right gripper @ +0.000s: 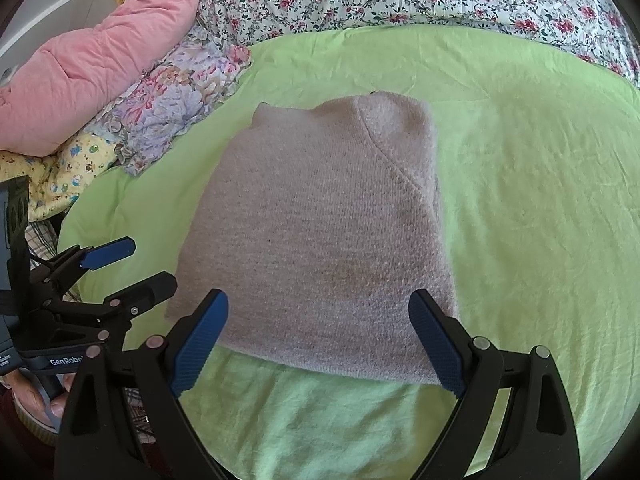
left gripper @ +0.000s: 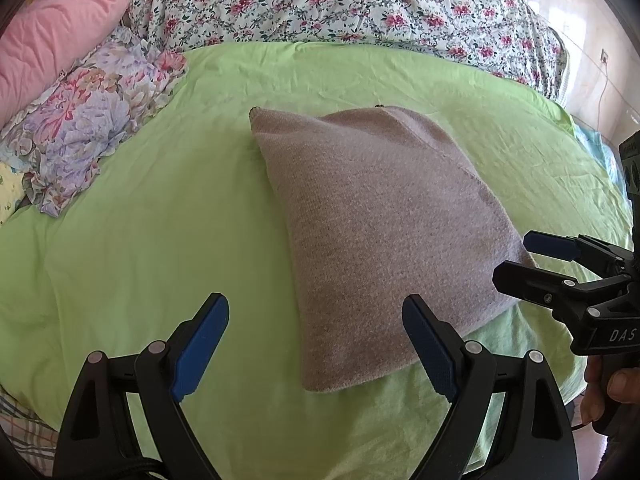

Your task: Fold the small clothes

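Note:
A small beige knitted garment (left gripper: 380,224) lies folded into a compact rectangle on the green sheet (left gripper: 160,208); it also shows in the right wrist view (right gripper: 320,240). My left gripper (left gripper: 316,308) is open and empty, hovering just short of the garment's near left corner. My right gripper (right gripper: 320,304) is open and empty, its blue pads (right gripper: 200,344) straddling the garment's near edge from above. The right gripper also shows at the right of the left wrist view (left gripper: 516,256), beside the garment's right corner. The left gripper shows at the left of the right wrist view (right gripper: 154,266).
A pink quilt (left gripper: 60,32) and a purple floral cloth (left gripper: 92,116) lie at the far left. A floral blanket (left gripper: 340,0) runs along the back. A yellow patterned cloth (right gripper: 68,172) sits at the left edge.

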The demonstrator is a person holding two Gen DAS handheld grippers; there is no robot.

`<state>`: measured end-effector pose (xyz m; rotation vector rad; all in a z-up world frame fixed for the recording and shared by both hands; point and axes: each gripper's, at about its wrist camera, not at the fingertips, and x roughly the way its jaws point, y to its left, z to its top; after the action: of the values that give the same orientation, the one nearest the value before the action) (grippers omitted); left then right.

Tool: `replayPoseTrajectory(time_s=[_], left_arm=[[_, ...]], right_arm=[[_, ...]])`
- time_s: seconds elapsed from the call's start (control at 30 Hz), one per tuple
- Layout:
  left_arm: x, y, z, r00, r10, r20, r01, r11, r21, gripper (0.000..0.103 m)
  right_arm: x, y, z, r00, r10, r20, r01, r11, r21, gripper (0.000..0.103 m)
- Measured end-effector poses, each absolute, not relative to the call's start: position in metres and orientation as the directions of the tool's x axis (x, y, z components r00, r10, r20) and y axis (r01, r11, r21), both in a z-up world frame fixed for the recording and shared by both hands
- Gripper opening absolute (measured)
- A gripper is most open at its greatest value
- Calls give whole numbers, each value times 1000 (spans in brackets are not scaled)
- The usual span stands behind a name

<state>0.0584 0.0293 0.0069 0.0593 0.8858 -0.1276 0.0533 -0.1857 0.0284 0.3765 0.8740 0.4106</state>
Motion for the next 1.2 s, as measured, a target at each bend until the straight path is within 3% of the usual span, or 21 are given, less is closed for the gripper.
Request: replayPoseTrajectory(time_s=[1.2], left_arm=[[65,27,10,634,-88,-768,143,990,4,89]], right_arm=[[54,-197,31,590,486,-645,-174,856,486,92]])
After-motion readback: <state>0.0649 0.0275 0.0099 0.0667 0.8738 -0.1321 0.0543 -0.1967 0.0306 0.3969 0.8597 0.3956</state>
